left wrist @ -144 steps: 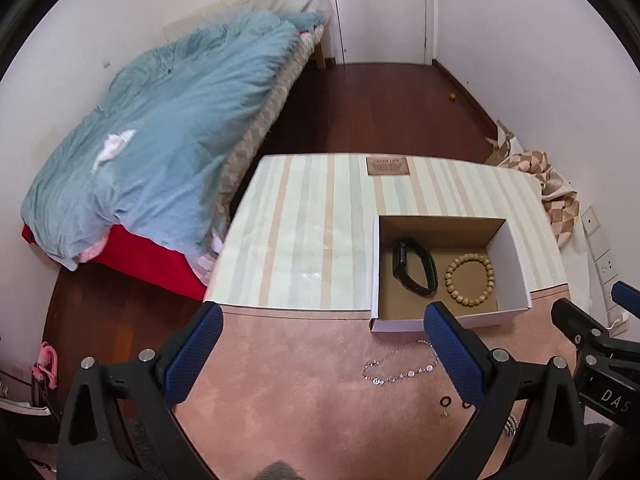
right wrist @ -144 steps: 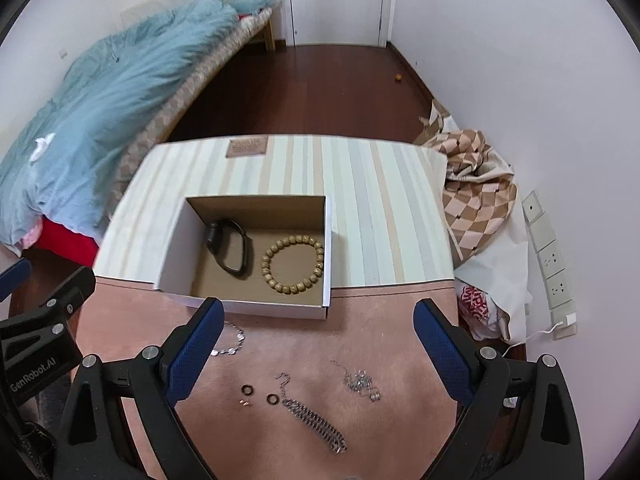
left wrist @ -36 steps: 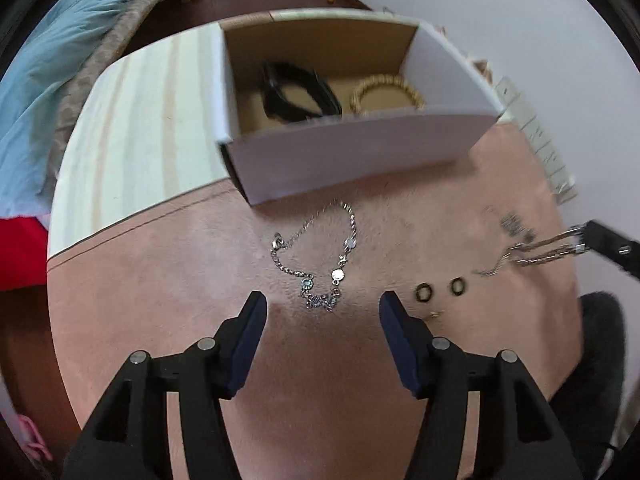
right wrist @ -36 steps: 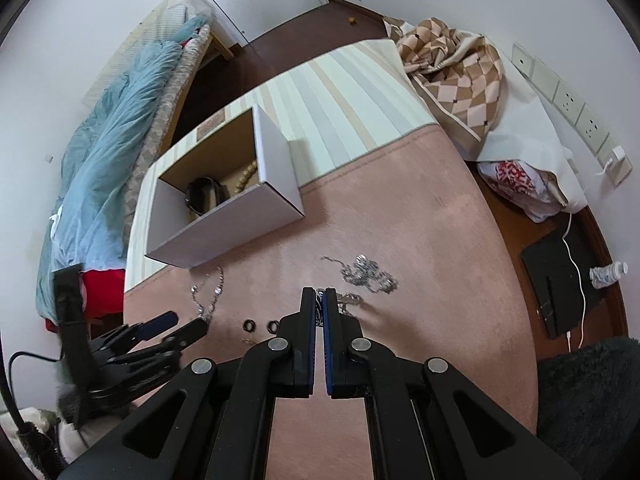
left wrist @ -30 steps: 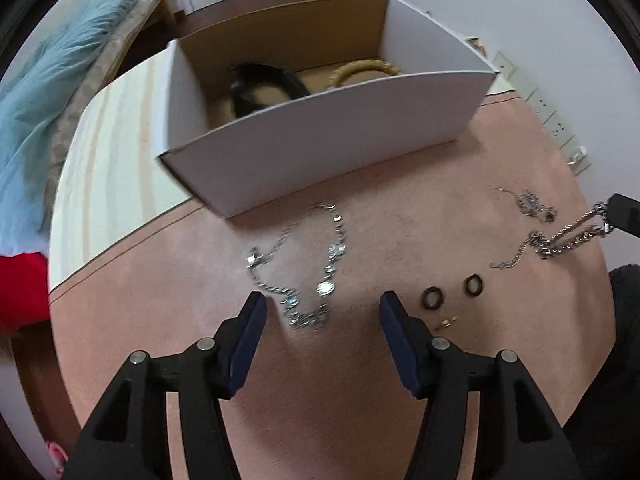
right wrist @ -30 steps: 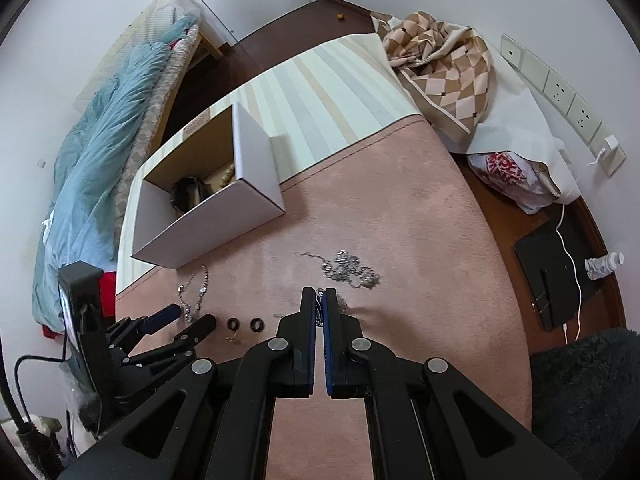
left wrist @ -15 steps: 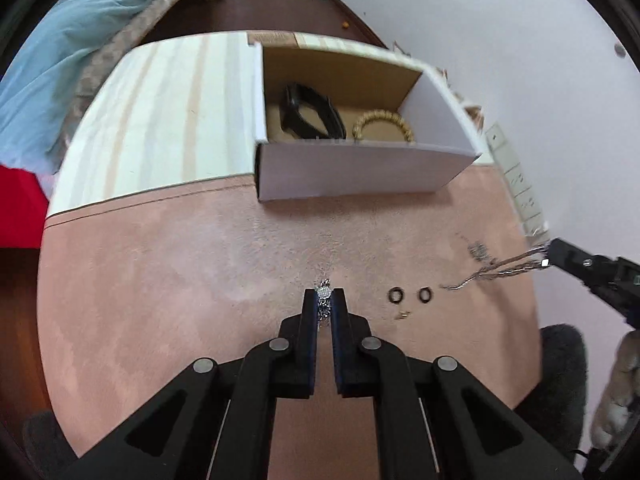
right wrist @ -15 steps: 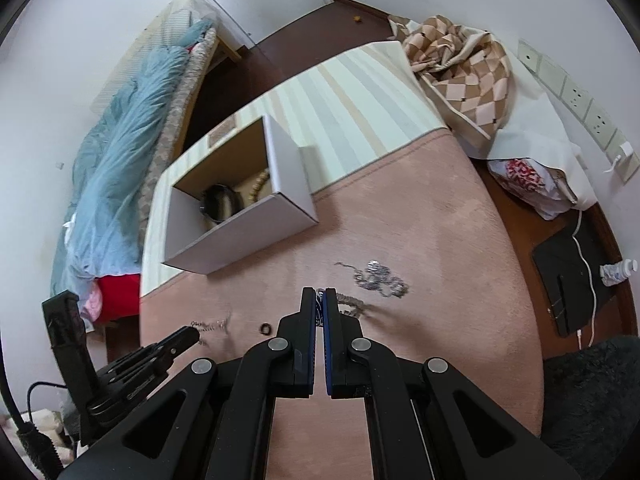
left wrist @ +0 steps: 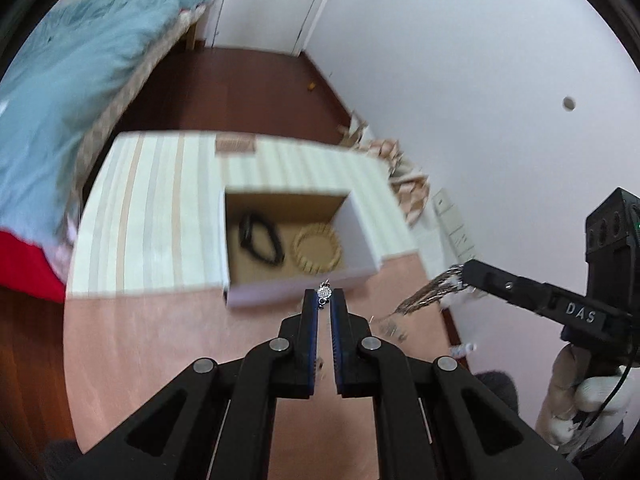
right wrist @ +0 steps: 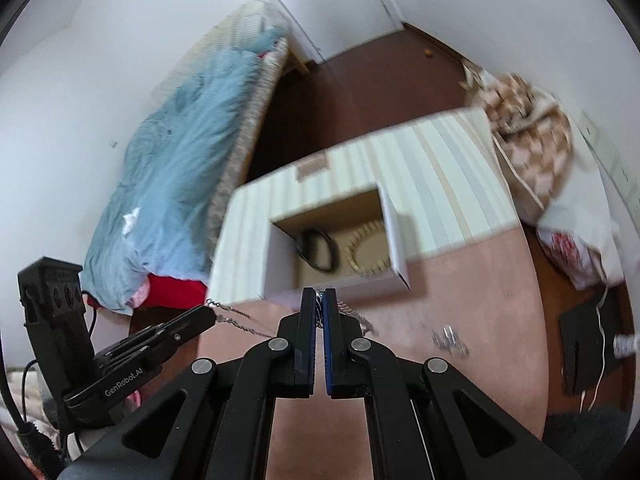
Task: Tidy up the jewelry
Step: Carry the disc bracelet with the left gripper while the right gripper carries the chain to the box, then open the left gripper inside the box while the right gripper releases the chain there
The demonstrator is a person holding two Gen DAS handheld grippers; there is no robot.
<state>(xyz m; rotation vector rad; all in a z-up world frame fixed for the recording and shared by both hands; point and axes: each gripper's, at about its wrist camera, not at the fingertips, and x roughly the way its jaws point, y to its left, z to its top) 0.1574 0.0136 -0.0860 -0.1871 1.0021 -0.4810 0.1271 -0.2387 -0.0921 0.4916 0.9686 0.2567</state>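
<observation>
Left wrist view first: half a second ago the left gripper (left wrist: pixel 324 293) sat low over the pink tabletop (left wrist: pixel 168 344); it is now lifted, its jaws pinching the thin silver chain (left wrist: pixel 324 291) just short of the near wall of the white box (left wrist: pixel 296 286). Black band (left wrist: pixel 260 240) and bead bracelet (left wrist: pixel 317 247) already lie inside. At right, the right gripper (left wrist: pixel 460 276) carries the heavier link chain (left wrist: pixel 426 294) clear of the surface.

Right wrist view: the right gripper's jaws are pressed together on that link chain (right wrist: pixel 352 309), which hangs off to the right. The left gripper (right wrist: pixel 208 314) trails its thin chain (right wrist: pixel 240 322) in the air.

Both chains being up, the drop into the box looks next; a small tangled chain (right wrist: pixel 450 338) is left on the tabletop.
</observation>
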